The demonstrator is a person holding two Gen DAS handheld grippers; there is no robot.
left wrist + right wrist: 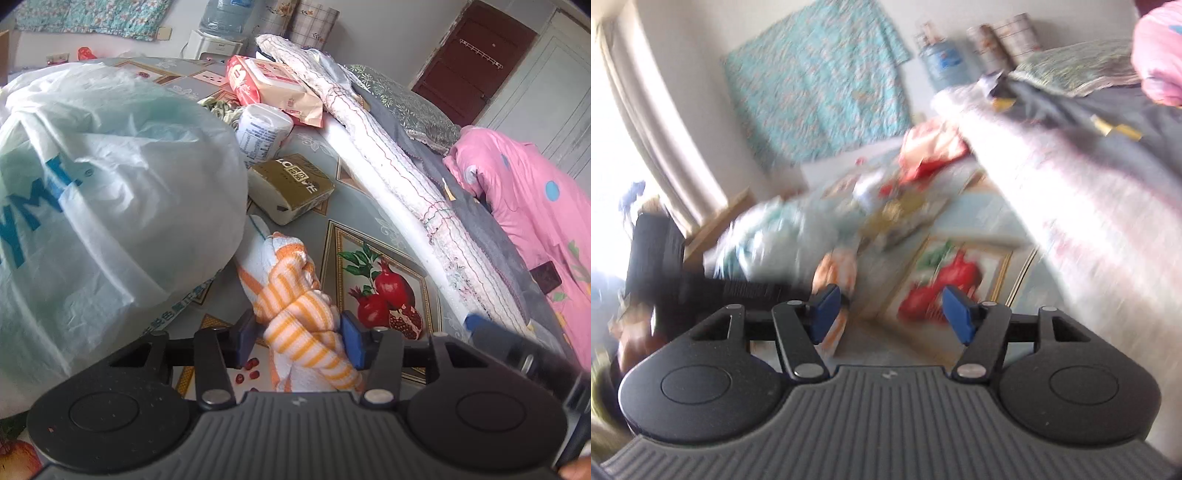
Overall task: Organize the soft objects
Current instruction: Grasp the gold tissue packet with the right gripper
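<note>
An orange-and-white striped towel point(291, 306), twisted into a knot, lies on the fruit-print tablecloth point(369, 229). My left gripper point(298, 338) has its blue pads point(352, 341) pressed against both sides of the towel's lower part, so it is shut on it. The right wrist view is blurred. There my right gripper point(890, 314) stands open over the tablecloth point(934, 258) with nothing between its fingers. The towel point(836, 271) shows just beyond its left pad, with the left gripper's black body point(665, 258) to the left.
A big white plastic bag point(103, 192) fills the left. Behind the towel lie a gold tissue pack point(291, 184), a white roll point(260, 131) and a red pack point(266, 83). A rolled white quilt point(388, 155) and a pink blanket point(524, 206) border the right.
</note>
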